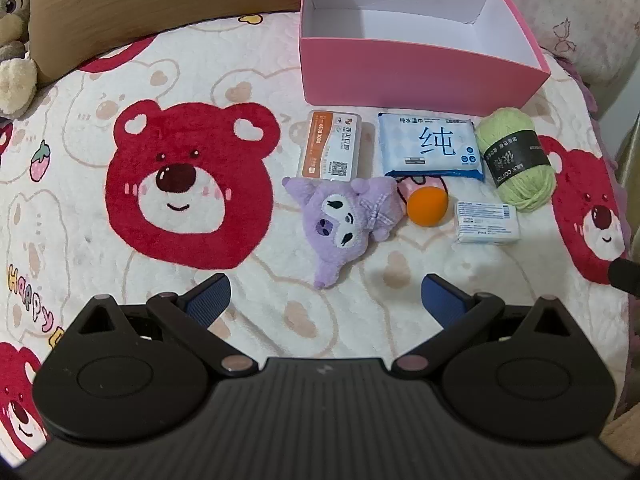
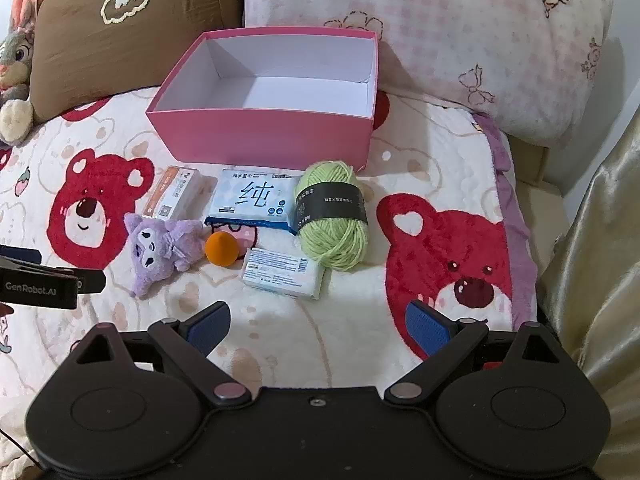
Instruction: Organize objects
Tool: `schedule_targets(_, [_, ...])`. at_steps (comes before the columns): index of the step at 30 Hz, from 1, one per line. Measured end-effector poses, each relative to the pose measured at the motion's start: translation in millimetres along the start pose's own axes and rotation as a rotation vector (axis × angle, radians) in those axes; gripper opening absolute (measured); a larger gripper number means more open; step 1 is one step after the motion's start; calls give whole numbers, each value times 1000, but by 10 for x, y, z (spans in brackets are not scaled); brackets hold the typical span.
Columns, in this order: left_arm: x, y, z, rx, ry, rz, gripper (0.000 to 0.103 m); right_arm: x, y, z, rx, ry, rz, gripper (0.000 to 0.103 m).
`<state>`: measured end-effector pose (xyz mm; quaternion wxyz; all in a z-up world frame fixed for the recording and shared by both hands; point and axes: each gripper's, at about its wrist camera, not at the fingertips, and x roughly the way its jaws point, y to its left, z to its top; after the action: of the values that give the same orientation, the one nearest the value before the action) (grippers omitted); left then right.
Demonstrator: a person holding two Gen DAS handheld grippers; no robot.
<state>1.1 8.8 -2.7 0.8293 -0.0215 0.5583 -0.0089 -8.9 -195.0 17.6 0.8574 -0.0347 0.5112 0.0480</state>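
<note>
An empty pink box [image 1: 416,76] [image 2: 264,136] stands on the bear-print blanket. In front of it lie an orange-and-white card case [image 1: 331,145] [image 2: 173,197], a blue wet-wipes pack [image 1: 431,146] [image 2: 254,200], a green yarn ball [image 1: 516,162] [image 2: 334,216], a purple plush [image 1: 344,216] [image 2: 160,246], an orange ball [image 1: 427,206] [image 2: 222,249] and a small white-blue packet [image 1: 487,223] [image 2: 282,272]. My left gripper [image 1: 326,300] hovers open just short of the plush. My right gripper [image 2: 318,324] hovers open just short of the packet. Nothing is between either pair of fingers.
A brown cushion [image 2: 120,32] and a pink checked pillow [image 2: 460,40] lean behind the box. A stuffed rabbit [image 2: 16,68] sits at the far left. The left gripper's body [image 2: 40,280] shows at the right wrist view's left edge. A gold curtain [image 2: 600,280] hangs at the right.
</note>
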Motion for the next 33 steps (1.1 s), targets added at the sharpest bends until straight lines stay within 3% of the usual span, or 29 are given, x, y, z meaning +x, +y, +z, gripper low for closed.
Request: schedule_targets(33, [-5, -24, -9, 15, 4, -8, 103, -9, 10, 0, 7, -10, -13, 97])
